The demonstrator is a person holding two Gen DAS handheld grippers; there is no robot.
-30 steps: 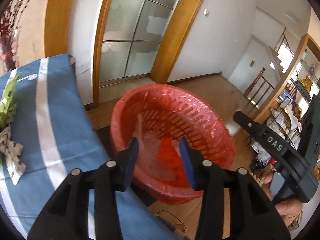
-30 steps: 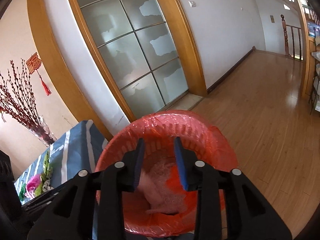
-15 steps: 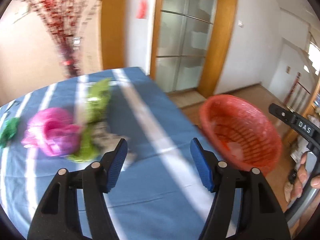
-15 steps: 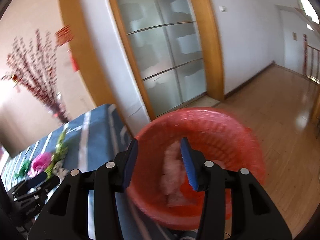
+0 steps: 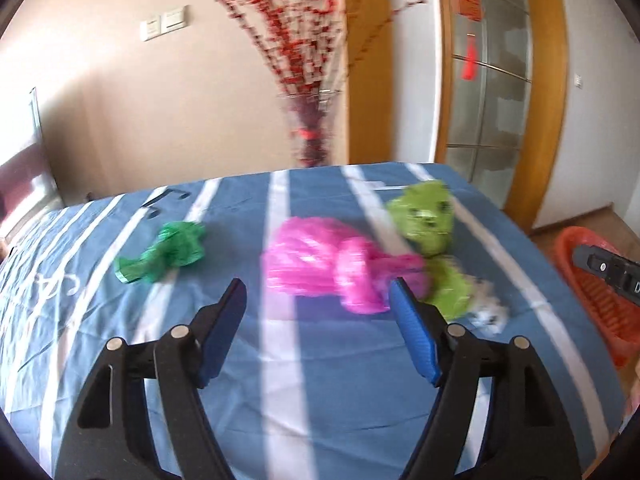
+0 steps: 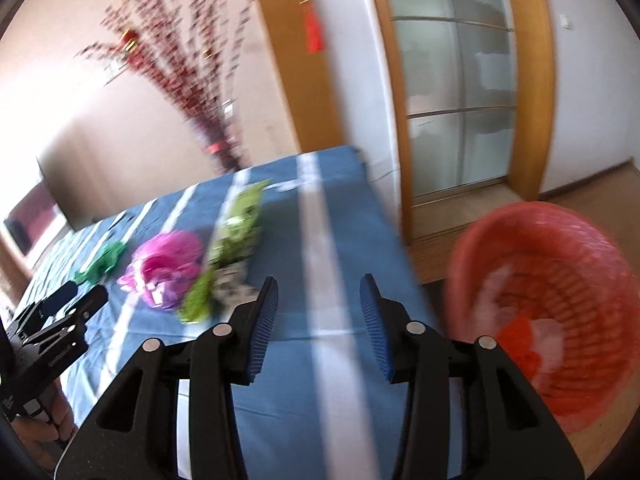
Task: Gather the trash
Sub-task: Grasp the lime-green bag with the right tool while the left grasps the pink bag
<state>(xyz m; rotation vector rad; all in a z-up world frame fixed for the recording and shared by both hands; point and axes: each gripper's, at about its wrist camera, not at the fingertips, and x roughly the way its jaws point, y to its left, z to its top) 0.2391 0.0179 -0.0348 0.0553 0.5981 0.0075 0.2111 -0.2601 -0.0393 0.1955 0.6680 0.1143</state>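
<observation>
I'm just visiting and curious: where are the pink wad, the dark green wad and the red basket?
pink wad [image 5: 320, 258], left wrist view, middle of its crumpled bulk
dark green wad [image 5: 176, 246], left wrist view, its wider end
red basket [image 6: 560, 280], right wrist view, inner wall

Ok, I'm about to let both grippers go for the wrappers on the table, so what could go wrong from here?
The pink wrapper touches the light green wrapper, so the open left gripper may snag both or drag one. The red basket sits off the table edge, so a loose drop could miss it. Both views are motion-blurred; aiming now seems unreliable.
</observation>
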